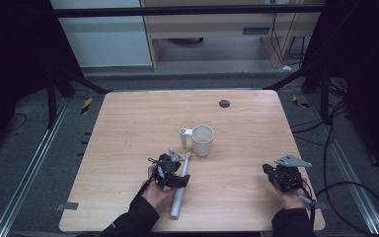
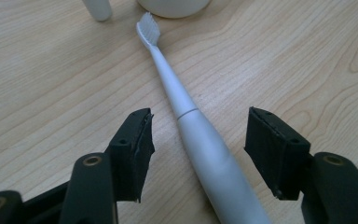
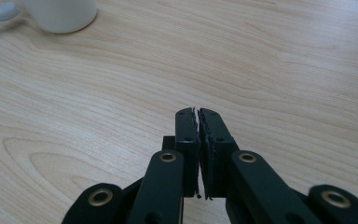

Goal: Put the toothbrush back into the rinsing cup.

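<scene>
A white electric toothbrush [image 1: 179,196] lies flat on the wooden table [image 1: 128,123], its bristle head pointing toward a white mug [image 1: 202,139]. My left gripper [image 1: 170,172] hovers over the handle and is open. In the left gripper view the toothbrush [image 2: 200,144] runs between the two jaws without touching either, with my left gripper [image 2: 198,147] straddling it. My right gripper [image 1: 279,176] rests near the table's front right, shut with nothing in it. In the right gripper view my right gripper [image 3: 198,116] has its pads pressed together, and the mug [image 3: 63,14] stands at the top left.
A small dark round disc [image 1: 224,103] sits near the table's far edge. Black cables trail on the floor to the right of the table. The mug's handle [image 1: 186,136] points left, toward the far left part of the tabletop.
</scene>
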Demonstrator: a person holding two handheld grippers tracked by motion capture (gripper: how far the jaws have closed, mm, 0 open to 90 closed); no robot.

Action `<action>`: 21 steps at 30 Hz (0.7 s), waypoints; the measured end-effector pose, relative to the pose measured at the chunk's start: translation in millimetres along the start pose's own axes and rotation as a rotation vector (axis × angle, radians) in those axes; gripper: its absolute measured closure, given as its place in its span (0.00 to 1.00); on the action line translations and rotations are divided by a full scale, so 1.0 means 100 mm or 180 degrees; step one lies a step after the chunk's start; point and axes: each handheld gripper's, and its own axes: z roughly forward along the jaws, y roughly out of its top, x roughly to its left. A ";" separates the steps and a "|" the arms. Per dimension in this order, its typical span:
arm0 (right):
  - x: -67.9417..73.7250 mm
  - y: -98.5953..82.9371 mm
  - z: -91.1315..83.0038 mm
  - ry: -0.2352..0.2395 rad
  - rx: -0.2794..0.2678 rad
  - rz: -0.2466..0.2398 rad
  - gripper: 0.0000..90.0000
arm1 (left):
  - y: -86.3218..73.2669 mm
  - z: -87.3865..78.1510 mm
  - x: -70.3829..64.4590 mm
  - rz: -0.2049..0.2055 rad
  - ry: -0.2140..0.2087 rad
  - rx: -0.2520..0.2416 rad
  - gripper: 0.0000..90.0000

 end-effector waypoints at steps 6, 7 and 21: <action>0.01 0.00 0.01 0.0009 0.0022 -0.0011 0.96 | -0.02 0.06 0.00 0.0012 -0.0021 0.0126 0.53; 0.01 0.00 0.01 0.0015 0.0027 -0.0001 0.96 | -0.03 0.09 0.00 -0.0002 -0.0032 0.0155 0.54; 0.00 0.00 0.02 0.0014 0.0034 -0.0036 0.96 | -0.02 0.18 0.07 -0.0027 -0.0096 0.0389 0.66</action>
